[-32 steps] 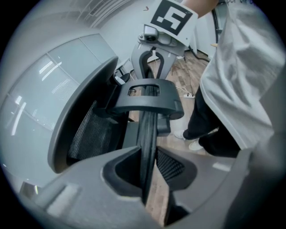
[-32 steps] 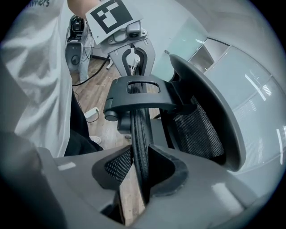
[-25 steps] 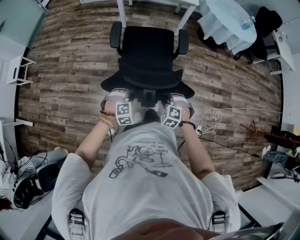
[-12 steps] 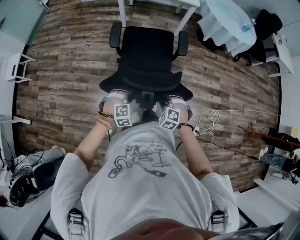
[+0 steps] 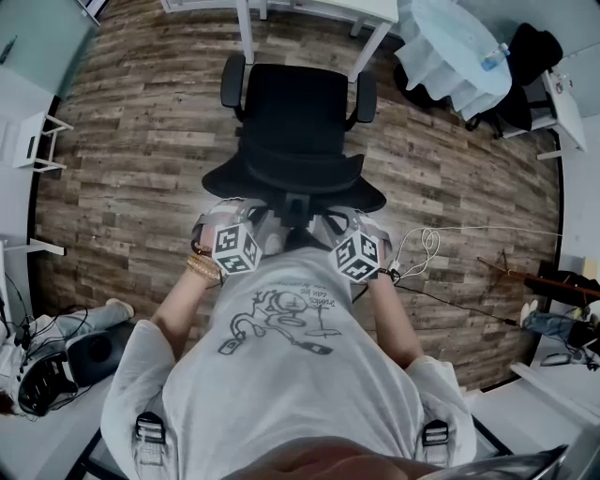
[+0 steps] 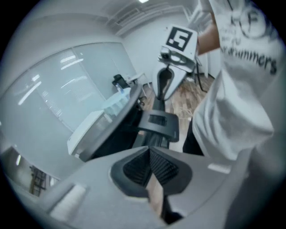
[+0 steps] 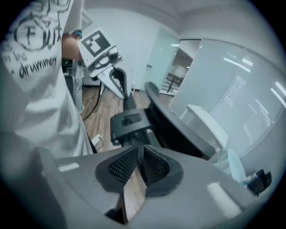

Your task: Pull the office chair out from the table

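A wood-plank floor (image 5: 131,141) runs across the room. On it the office chair (image 5: 292,112) stands with its seat in the open, and only its far edge and armrests are near the legs of the white table (image 5: 309,7) beyond it. As I judge it, the pull is done or all but done, and at most a little more clearance is left to gain. Left of the chair's back, the left gripper (image 6: 149,150) is clamped shut on nothing, off the backrest (image 6: 117,127) and close to the person's shirt (image 5: 281,356). Right of the chair's back, the right gripper (image 7: 138,150) has just been closing its jaws; they stand a sliver apart with only floor showing between them. Further right of the chair lie a white cable (image 5: 422,239) and a cloth-covered round table (image 5: 450,47). Only the head view shows the chair's gap to the table. Only the gripper views show the jaws themselves, the backrest's curve from the side, and the frosted glass wall (image 7: 250,89) past the chair.
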`<state>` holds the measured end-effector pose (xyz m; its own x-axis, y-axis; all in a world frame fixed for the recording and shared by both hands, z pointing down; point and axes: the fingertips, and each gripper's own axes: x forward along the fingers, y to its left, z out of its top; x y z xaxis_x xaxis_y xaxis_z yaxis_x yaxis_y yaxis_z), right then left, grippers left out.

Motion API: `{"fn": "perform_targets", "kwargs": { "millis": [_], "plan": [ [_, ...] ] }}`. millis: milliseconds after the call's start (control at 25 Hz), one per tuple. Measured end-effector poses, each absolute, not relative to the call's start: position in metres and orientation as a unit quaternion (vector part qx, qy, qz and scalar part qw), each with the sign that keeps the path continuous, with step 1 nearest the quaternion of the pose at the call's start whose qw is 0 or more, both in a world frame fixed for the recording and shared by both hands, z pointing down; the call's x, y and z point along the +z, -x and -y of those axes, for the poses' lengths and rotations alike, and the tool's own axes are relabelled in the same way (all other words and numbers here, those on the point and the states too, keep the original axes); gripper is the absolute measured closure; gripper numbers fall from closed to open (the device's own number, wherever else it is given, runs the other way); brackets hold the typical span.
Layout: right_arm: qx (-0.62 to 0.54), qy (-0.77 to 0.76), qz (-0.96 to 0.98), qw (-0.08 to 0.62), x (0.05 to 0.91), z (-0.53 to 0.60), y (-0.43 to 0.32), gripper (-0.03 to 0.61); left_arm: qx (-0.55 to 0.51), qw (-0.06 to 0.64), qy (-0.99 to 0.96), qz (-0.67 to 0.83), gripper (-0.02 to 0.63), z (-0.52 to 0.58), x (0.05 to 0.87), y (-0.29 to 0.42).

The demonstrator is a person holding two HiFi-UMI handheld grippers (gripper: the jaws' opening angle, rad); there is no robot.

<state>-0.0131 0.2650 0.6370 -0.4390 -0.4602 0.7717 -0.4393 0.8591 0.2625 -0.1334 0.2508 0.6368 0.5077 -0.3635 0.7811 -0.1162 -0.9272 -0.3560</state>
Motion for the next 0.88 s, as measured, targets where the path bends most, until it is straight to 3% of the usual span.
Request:
{"fn": "perform_targets", "kwargs": {
  "millis": [240,480,640,880],
  "plan": [
    [0.042,-0.366,0.896,0.247,0.538,-0.246,0.026,0.565,-0.285,0.058,0.924,-0.25,0.611,-0.233,0.547,0.12],
    [0.085,-0.397,0.912,0.059,0.453,-0.242,0.049,0.571,-0.028,-0.083,0.948,-0.306,0.612,-0.233,0.439,0.111],
    [0.062,-0.414,0.908,0.018,0.418,-0.254,0.061,0.572,0.019,-0.06,0.949,-0.309,0.611,-0.245,0.4,0.104],
    [0.049,-0.417,0.907,0.011,0.398,-0.258,0.071,0.572,0.018,-0.058,0.946,-0.317,0.611,-0.247,0.394,0.11]
  ]
}}
